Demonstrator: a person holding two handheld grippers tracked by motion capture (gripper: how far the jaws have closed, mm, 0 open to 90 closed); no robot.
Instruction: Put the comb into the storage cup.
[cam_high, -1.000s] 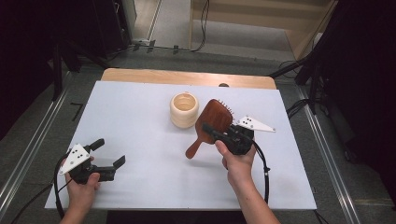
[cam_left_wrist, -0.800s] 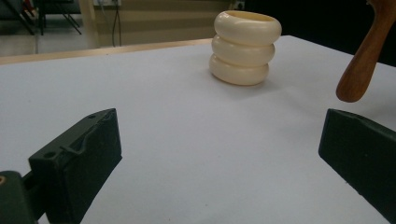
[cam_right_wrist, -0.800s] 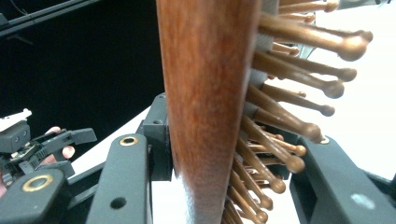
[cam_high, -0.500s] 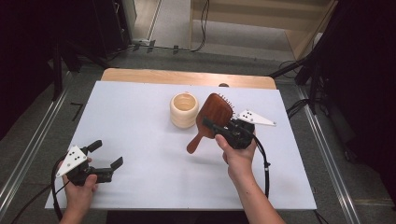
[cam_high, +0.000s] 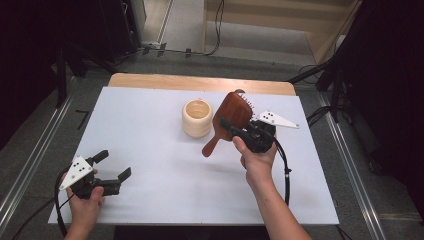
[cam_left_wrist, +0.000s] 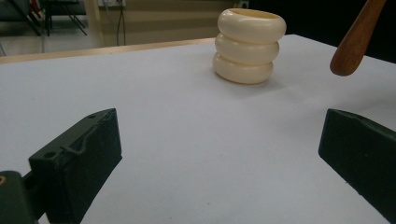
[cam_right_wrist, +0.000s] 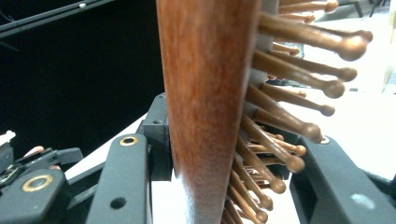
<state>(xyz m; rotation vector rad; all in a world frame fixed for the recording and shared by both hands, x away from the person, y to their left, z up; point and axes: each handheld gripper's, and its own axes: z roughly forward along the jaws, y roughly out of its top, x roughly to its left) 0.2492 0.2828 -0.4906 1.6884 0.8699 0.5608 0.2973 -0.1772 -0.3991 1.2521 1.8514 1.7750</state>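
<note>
The brown wooden paddle hairbrush (cam_high: 231, 118) has tipped more upright, pinched in the right tool (cam_high: 234, 129), handle hanging below it. Just beside it stands the cream ribbed cup (cam_high: 197, 118). Left tool (cam_high: 113, 165) rests spread on the white worktop (cam_high: 150, 130).

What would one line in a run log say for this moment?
right gripper: shut on wooden hairbrush, lifted beside cream holder | left gripper: open, nothing between jaws | table
</note>
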